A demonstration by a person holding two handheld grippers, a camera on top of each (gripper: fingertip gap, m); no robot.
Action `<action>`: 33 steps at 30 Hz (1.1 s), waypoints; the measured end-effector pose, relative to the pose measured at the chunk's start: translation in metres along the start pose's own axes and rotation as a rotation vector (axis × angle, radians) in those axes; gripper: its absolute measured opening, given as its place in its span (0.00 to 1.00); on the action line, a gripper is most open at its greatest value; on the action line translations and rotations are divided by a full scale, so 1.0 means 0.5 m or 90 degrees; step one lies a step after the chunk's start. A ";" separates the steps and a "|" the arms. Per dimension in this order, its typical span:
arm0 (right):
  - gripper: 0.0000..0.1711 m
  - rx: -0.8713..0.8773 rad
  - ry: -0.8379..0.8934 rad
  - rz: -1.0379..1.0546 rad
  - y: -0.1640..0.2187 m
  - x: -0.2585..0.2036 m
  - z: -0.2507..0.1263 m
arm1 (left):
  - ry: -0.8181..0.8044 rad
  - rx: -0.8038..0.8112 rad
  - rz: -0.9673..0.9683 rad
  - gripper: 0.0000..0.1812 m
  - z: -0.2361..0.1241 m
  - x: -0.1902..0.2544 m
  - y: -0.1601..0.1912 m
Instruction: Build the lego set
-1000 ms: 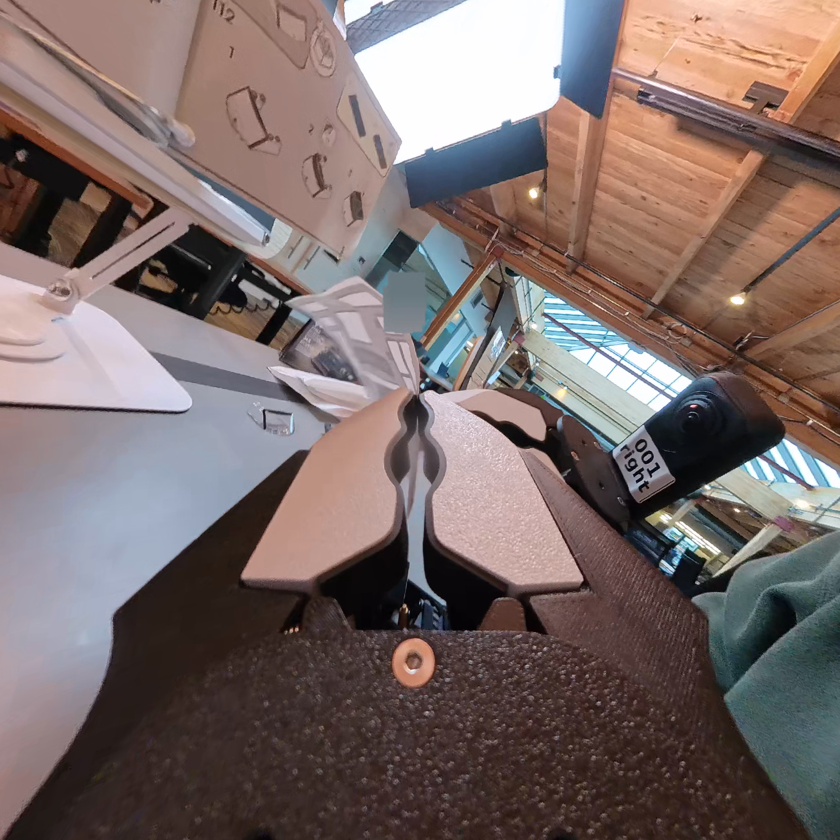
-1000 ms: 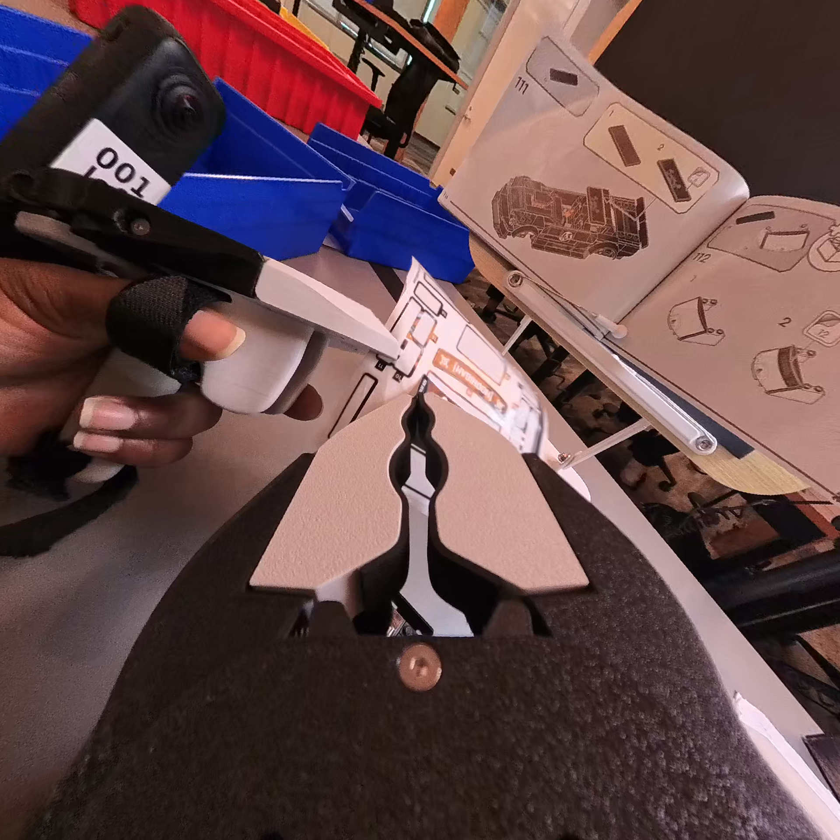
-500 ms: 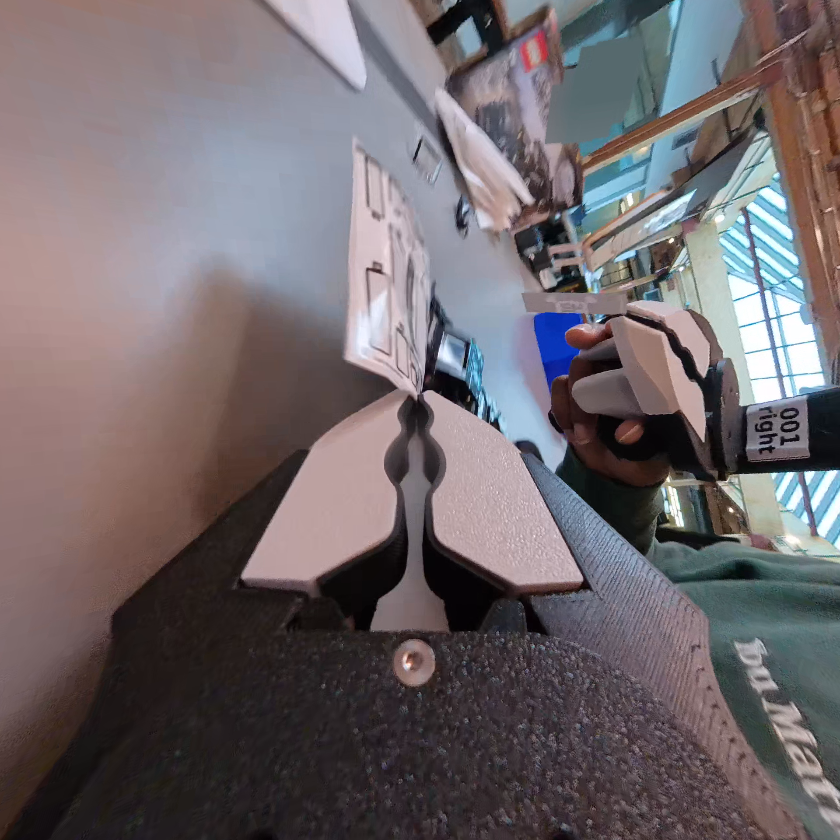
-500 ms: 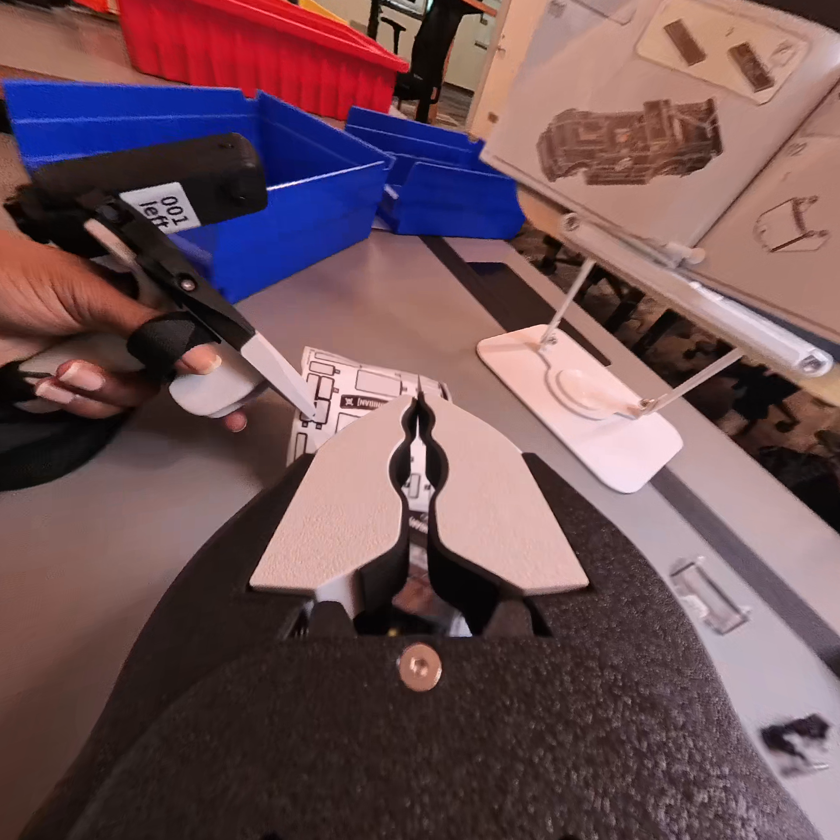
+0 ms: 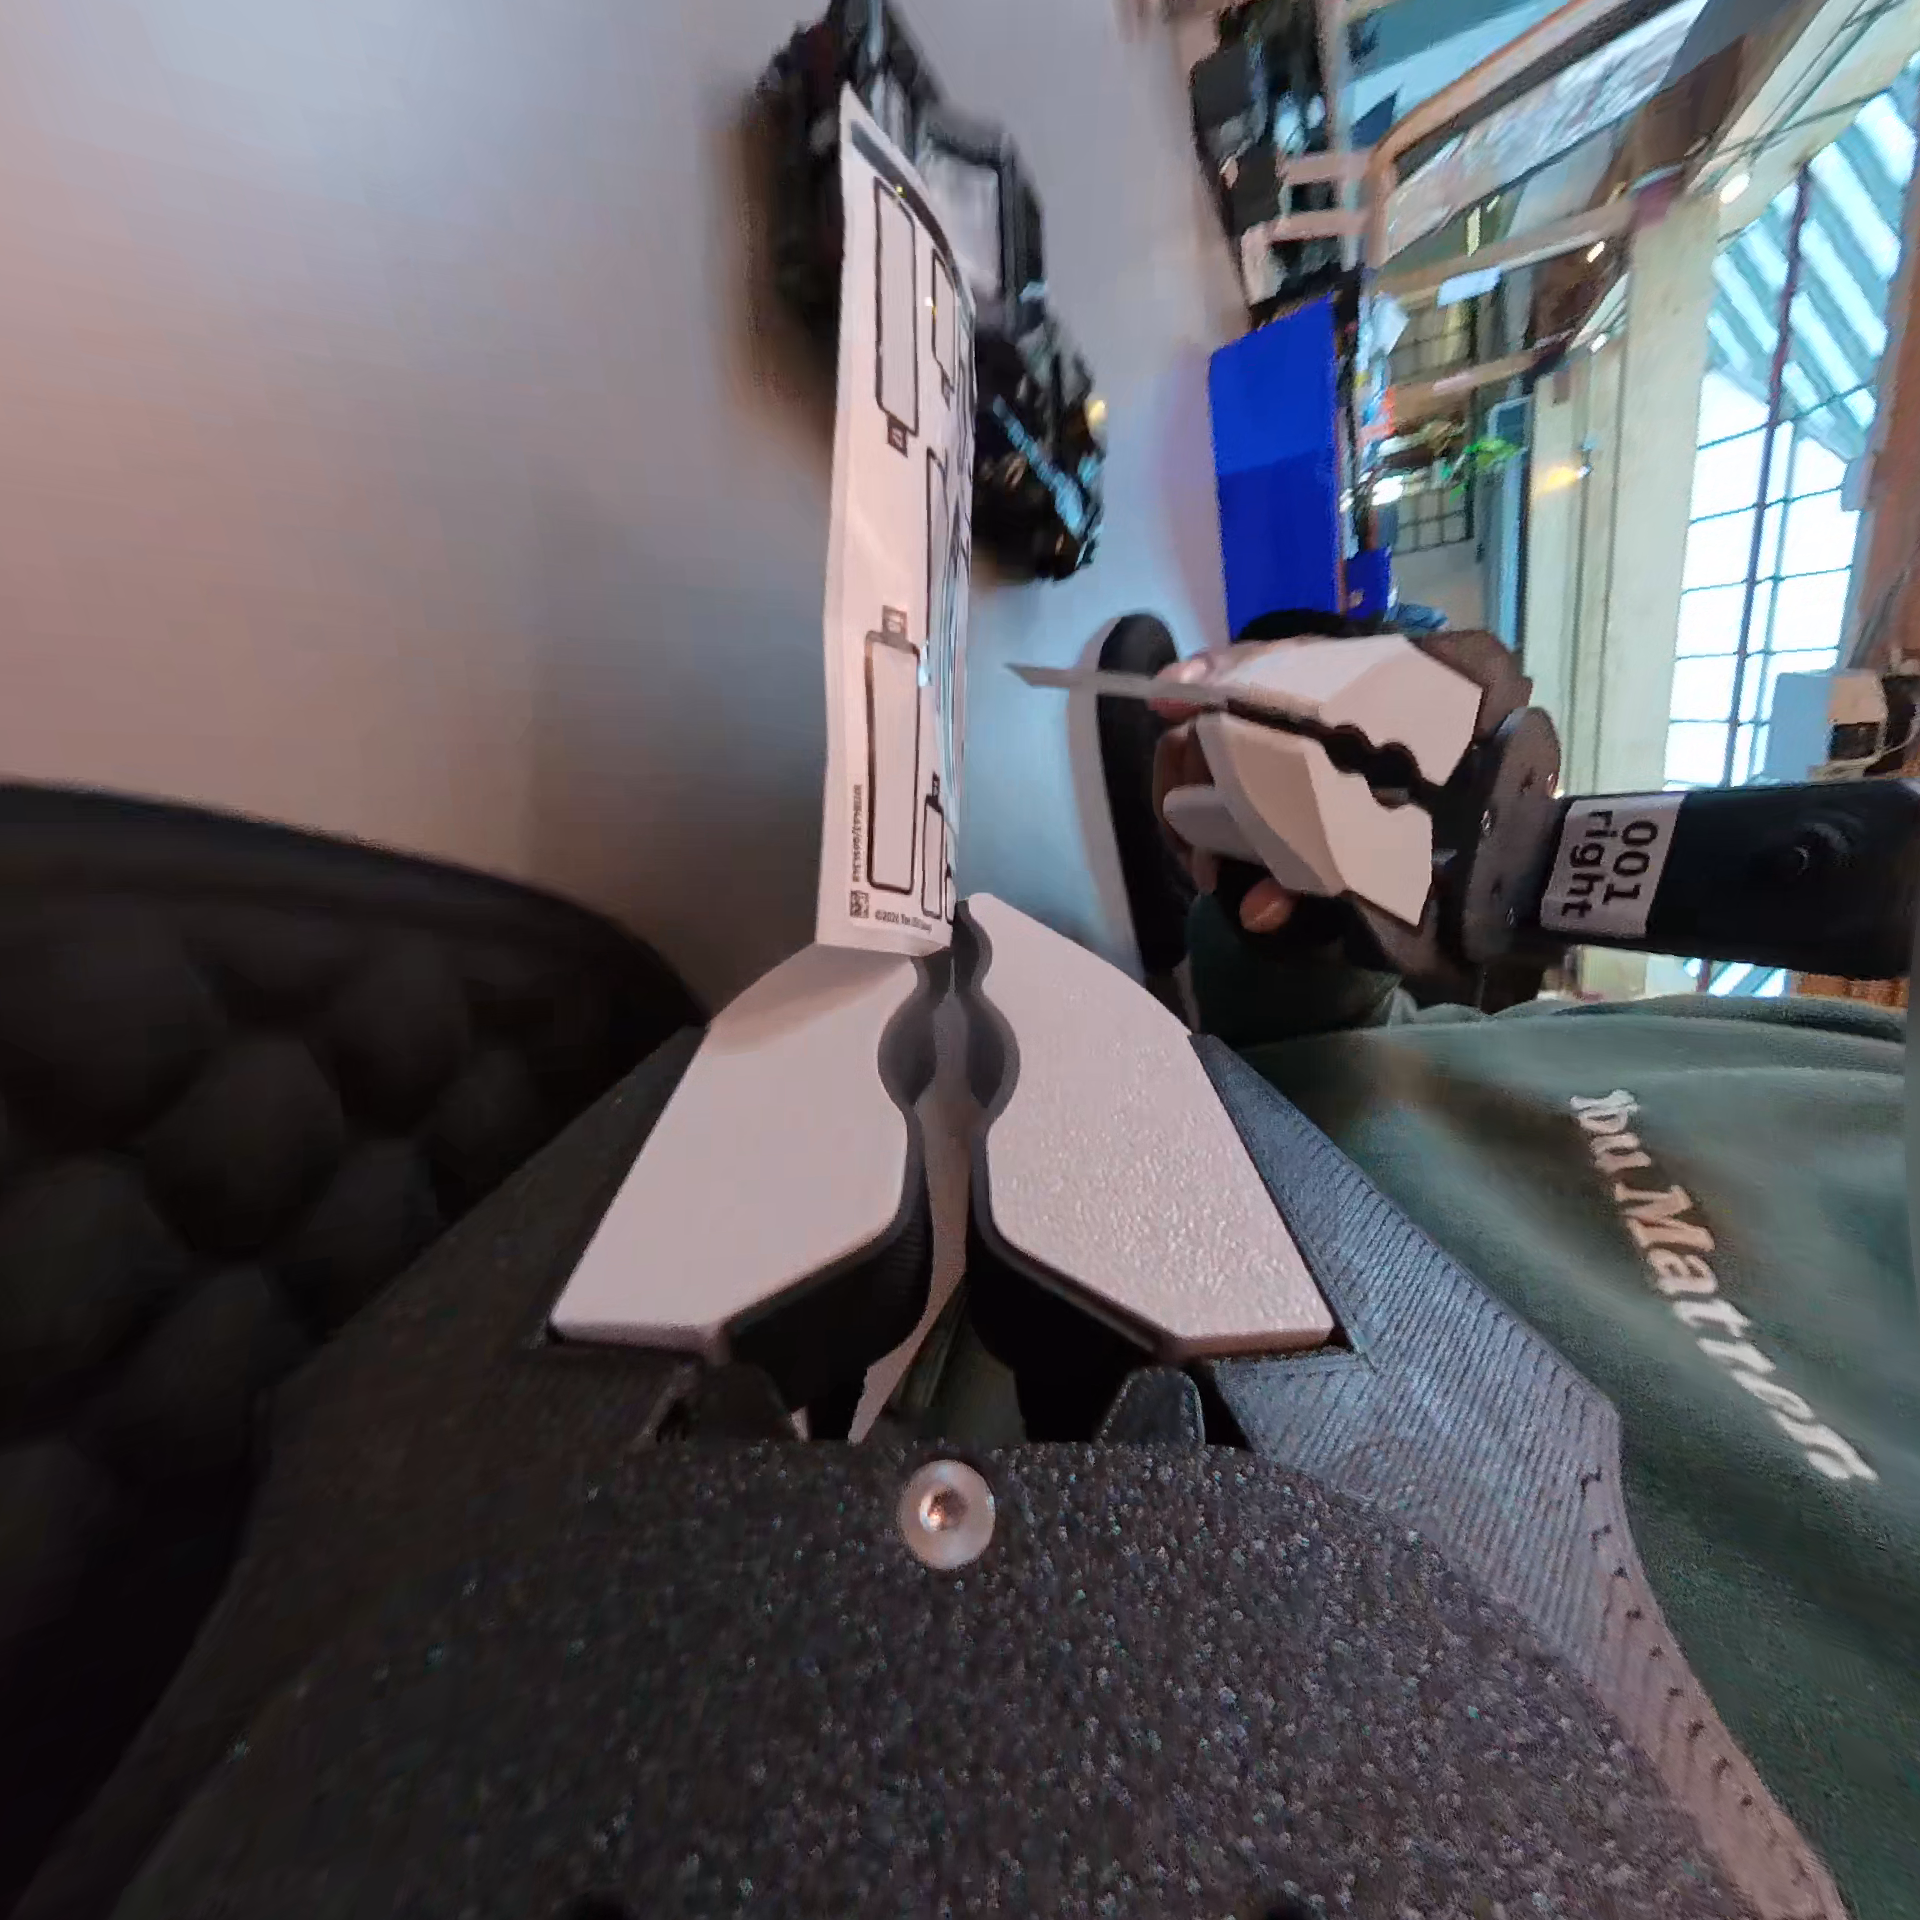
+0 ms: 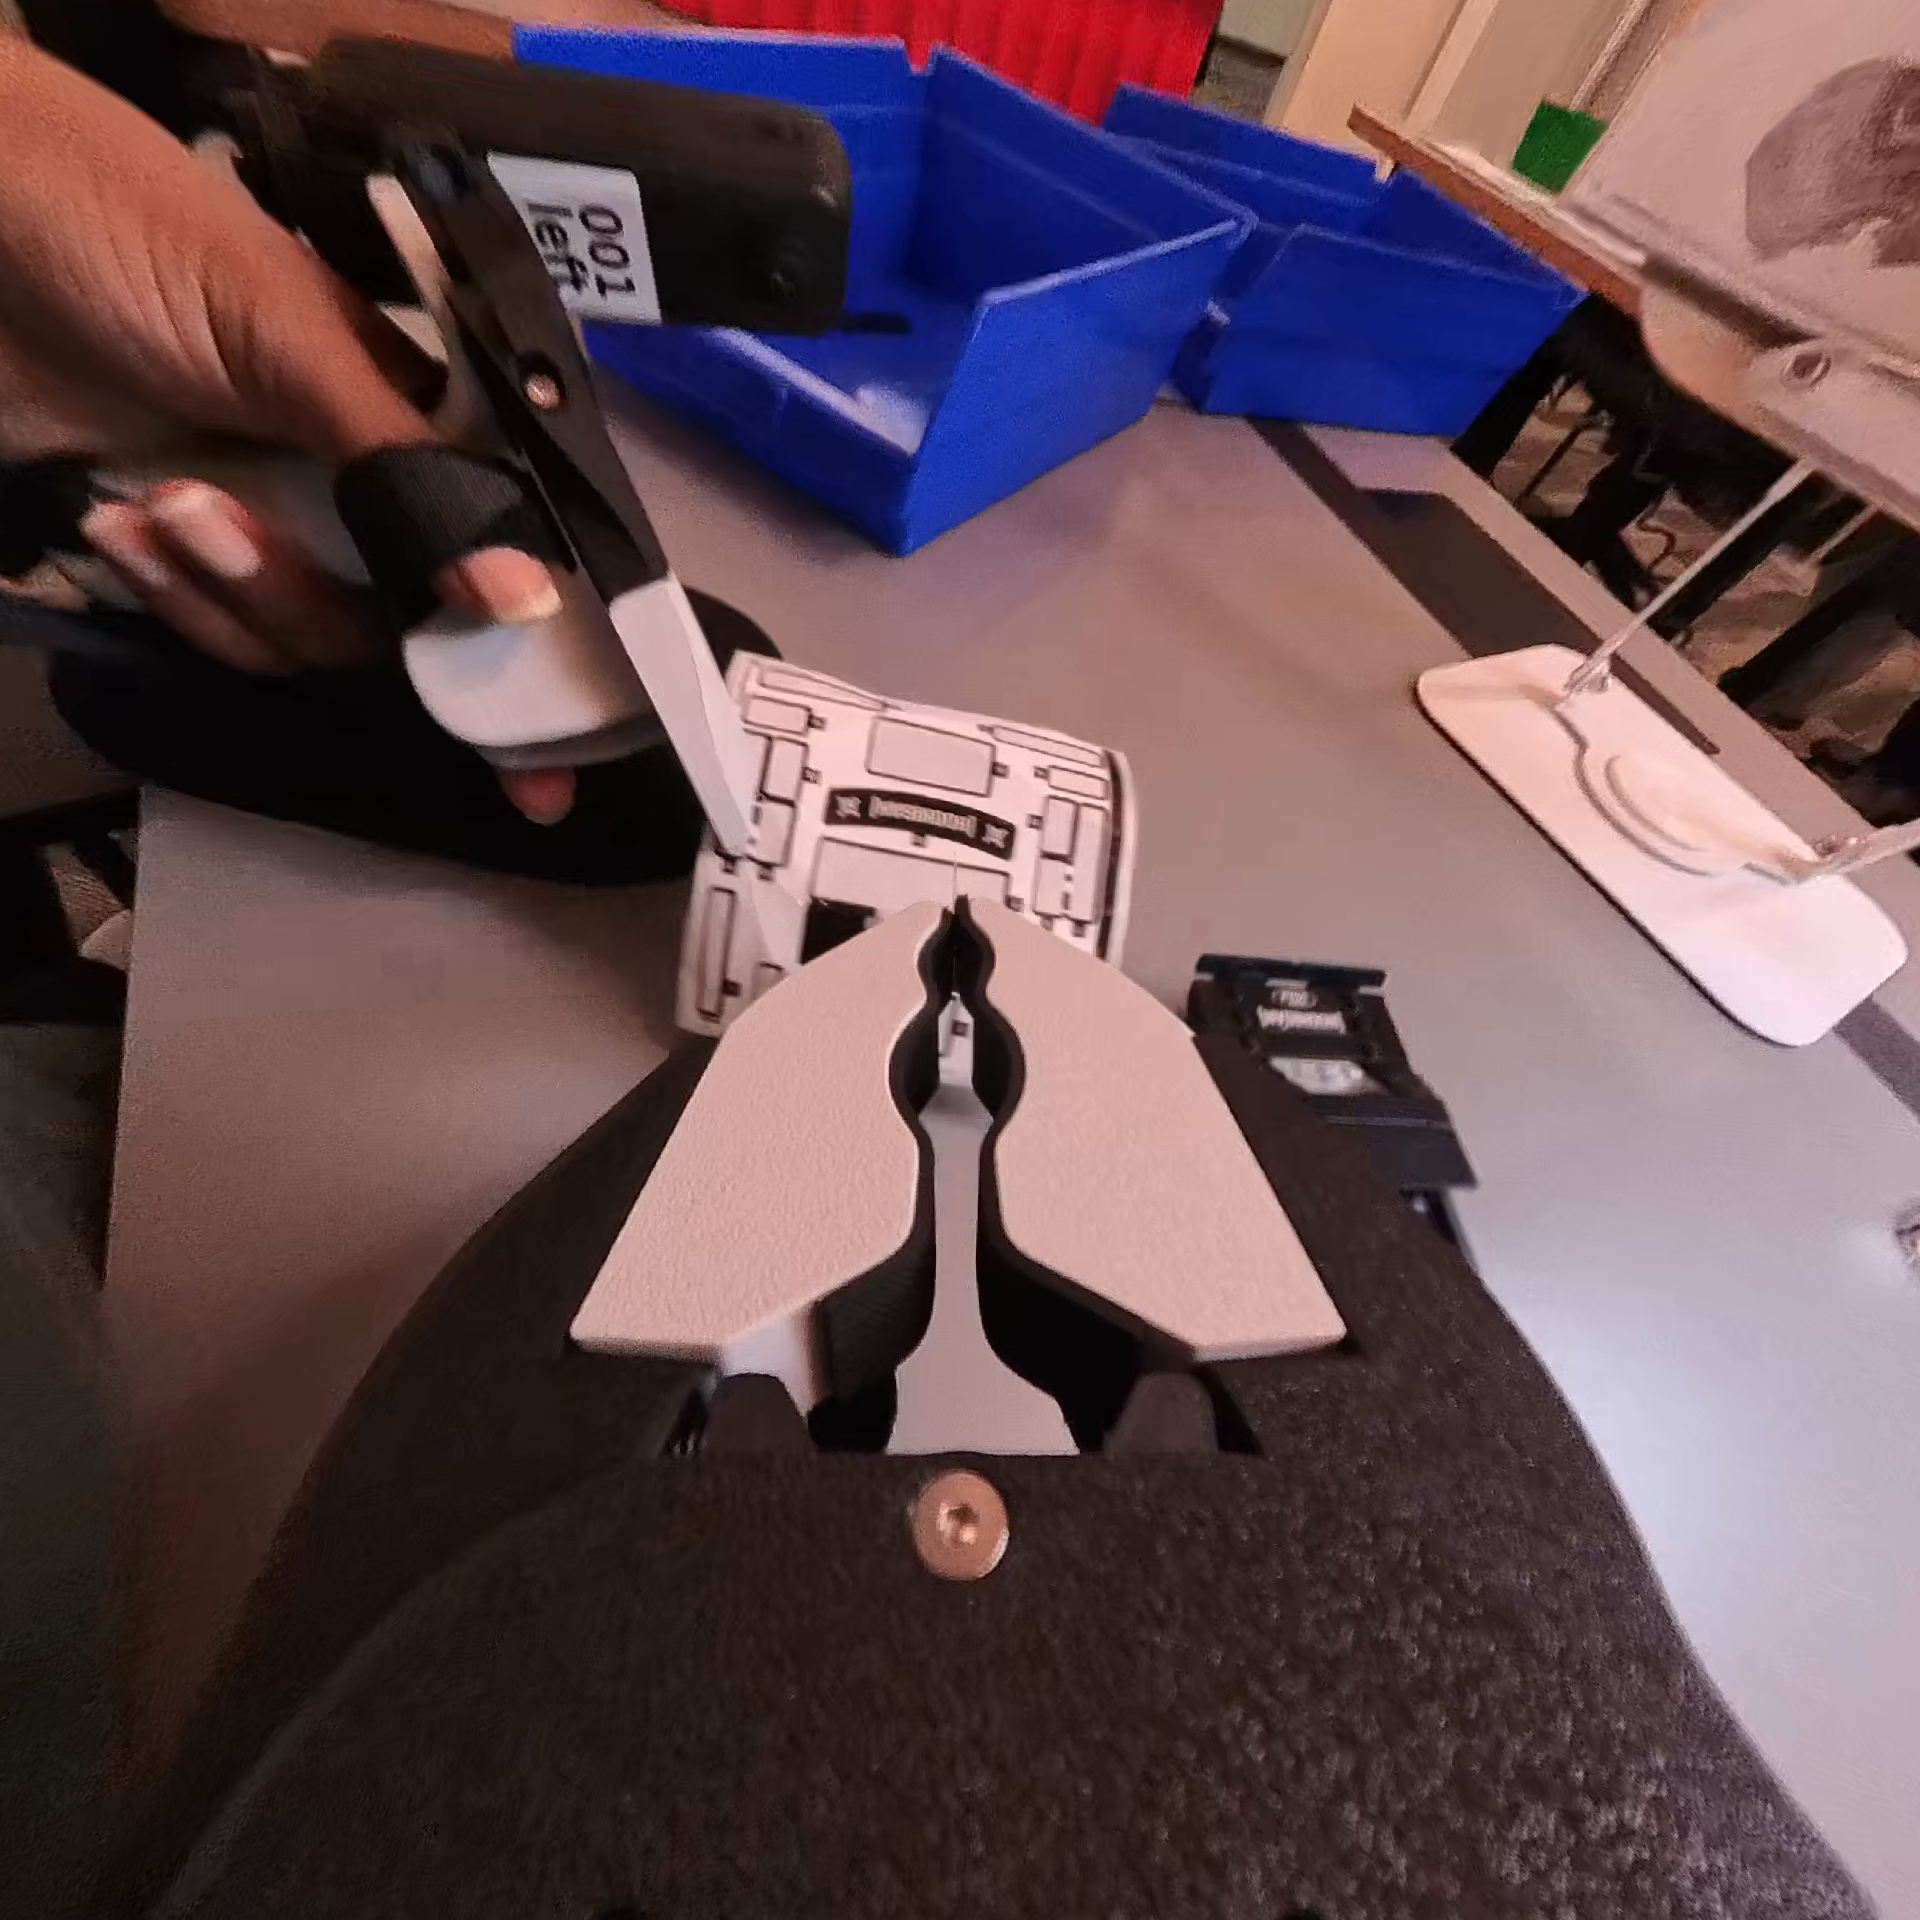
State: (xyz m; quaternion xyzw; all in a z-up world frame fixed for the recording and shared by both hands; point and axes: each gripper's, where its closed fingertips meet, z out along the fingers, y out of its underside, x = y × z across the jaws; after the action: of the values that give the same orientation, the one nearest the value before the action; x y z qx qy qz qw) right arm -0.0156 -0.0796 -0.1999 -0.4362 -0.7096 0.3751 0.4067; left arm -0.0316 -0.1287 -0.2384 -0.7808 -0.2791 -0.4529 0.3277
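A grey tabletop (image 6: 1195, 623) carries everything. Far on it stand two blue bins (image 6: 935, 343), side by side, the left one open toward the near side. At the right lies the flat white base (image 6: 1662, 831) of a stand, with a thin rod rising from it, and a dark stripe (image 6: 1403, 520) runs along the tabletop just beyond that base. Near the middle sits a black lego model (image 6: 1320, 1060). Just left of it is a white sticker sheet (image 6: 914, 810), curled; whether its lower edge touches the surface cannot be told. A black pad (image 6: 343, 769) lies at the left.
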 end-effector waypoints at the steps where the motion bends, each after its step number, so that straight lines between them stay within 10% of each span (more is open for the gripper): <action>1: 0.00 -0.011 0.003 0.004 0.015 -0.002 0.003 | -0.006 -0.023 -0.003 0.00 -0.001 -0.009 0.012; 6: 0.00 -0.008 0.036 -0.007 0.025 0.020 0.014 | -0.005 -0.055 0.029 0.01 0.042 0.002 -0.016; 13: 0.00 -0.006 0.070 -0.025 0.026 0.052 0.001 | -0.050 -0.063 0.061 0.29 0.038 0.006 -0.051; 21: 0.00 -0.021 0.065 -0.123 0.040 0.009 0.029 | -0.166 -0.162 0.265 0.38 -0.002 -0.019 0.024; 28: 0.00 -0.036 0.067 -0.160 0.040 -0.007 0.034 | -0.268 -0.248 0.436 0.27 -0.110 -0.046 -0.003; 33: 0.00 -0.034 0.071 -0.211 0.034 -0.022 0.056 | -0.204 -0.186 0.556 0.17 -0.055 -0.020 -0.028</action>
State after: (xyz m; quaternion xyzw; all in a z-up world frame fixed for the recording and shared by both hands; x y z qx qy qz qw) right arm -0.0324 -0.0888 -0.2284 -0.3443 -0.7576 0.2593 0.4902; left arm -0.0608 -0.1422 -0.2331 -0.9227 0.0940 -0.1820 0.3267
